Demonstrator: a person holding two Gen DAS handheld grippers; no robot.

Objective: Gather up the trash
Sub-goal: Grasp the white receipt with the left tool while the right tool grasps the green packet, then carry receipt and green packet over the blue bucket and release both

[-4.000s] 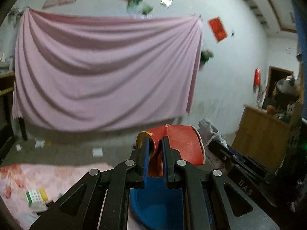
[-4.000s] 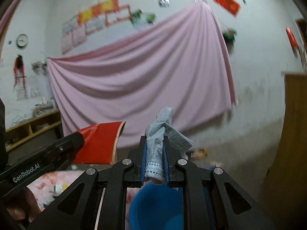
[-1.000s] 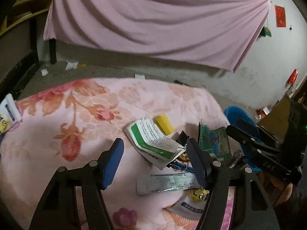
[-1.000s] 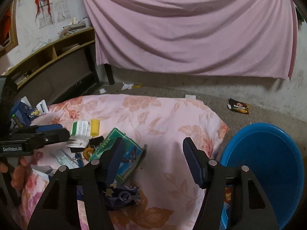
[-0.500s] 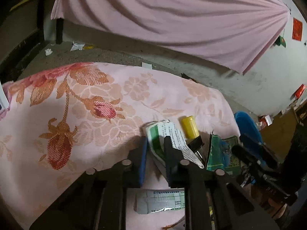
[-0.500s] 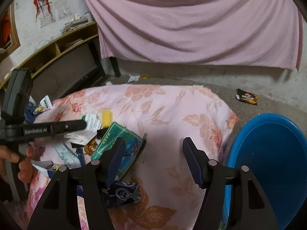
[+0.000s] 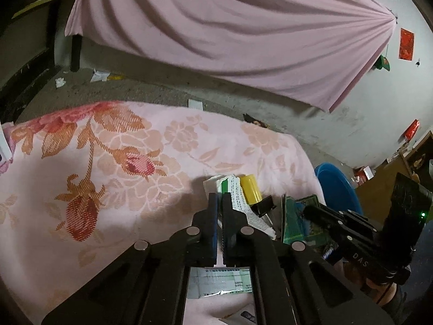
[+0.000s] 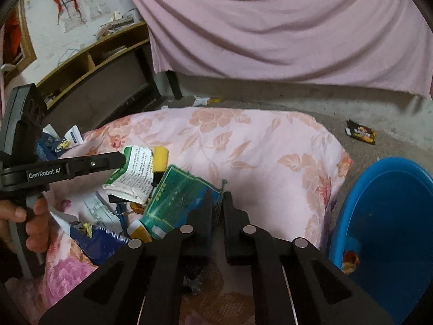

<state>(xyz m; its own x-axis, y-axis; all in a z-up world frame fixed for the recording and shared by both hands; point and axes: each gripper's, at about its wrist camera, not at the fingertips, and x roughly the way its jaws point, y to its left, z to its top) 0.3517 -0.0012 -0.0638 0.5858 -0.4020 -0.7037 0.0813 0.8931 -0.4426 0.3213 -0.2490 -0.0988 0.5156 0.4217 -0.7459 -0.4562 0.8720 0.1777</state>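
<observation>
Two tools work over a surface draped in a pink floral cloth (image 8: 243, 146), with the litter heaped toward its near left part as the right wrist camera sees it. Farthest left there, a hand (image 8: 29, 216) grips the left tool (image 7: 219, 200), whose jaws are pinched tight on the edge of a white and green printed paper carton (image 8: 132, 173); a yellow cylinder (image 8: 160, 159) lies just beside the carton, toward the far edge. Below them sit a flat white printed sachet (image 8: 98, 211) and a dark blue crumpled wrapper (image 8: 94, 239). Nearer the middle, the right tool (image 8: 217, 203) has its jaws drawn narrow, clamped on the torn corner of a green and blue packet (image 8: 176, 197) that rests on the cloth. Past the cloth's right edge a blue basin (image 8: 379, 216) stands on the floor, with a bit of red and orange rubbish at its bottom. A dark snack wrapper (image 8: 361, 132) lies on the floor beyond the cloth's far right corner.
</observation>
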